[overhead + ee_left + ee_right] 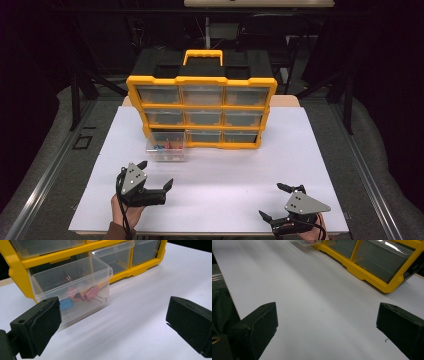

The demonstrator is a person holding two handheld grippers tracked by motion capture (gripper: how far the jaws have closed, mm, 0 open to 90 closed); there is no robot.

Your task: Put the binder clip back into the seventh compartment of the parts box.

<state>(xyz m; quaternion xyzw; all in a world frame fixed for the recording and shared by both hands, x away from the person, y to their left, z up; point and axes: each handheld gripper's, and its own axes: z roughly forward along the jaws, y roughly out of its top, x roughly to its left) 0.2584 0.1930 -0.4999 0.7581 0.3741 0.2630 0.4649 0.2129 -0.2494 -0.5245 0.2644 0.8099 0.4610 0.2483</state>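
From the high view, a yellow organizer (201,111) with a black body and a yellow carry handle (203,54) stands upright at the far middle of the white desk (225,175). It shows three rows of three clear drawers. The bottom-left drawer (167,146) is pulled out toward the person and holds small coloured clips (167,147); the others sit flush in the frame. The left tongs (155,174) rest near the front left of the desk, just in front of the pulled drawer but apart from it, spread wide and gripping nothing. The right tongs (273,201) lie at the front right, well apart from the organizer, also spread wide and empty. A hand (126,212) shows below the left tongs at the desk's near edge.

In the left gripper view, the left tongs (112,325) stand wide apart with bare white desk (140,315) between them. The pulled drawer (72,287) is straight ahead, jutting from the yellow organizer (17,272). Inside lie binder clips (85,295), pink and blue among them, with wire handles showing.

In the right gripper view, the right tongs (327,325) are likewise spread, with nothing between them but desk (312,297). The organizer (372,265) runs across the upper right, its clear drawers closed, and a corner of the pulled drawer (305,242) shows at the top edge.
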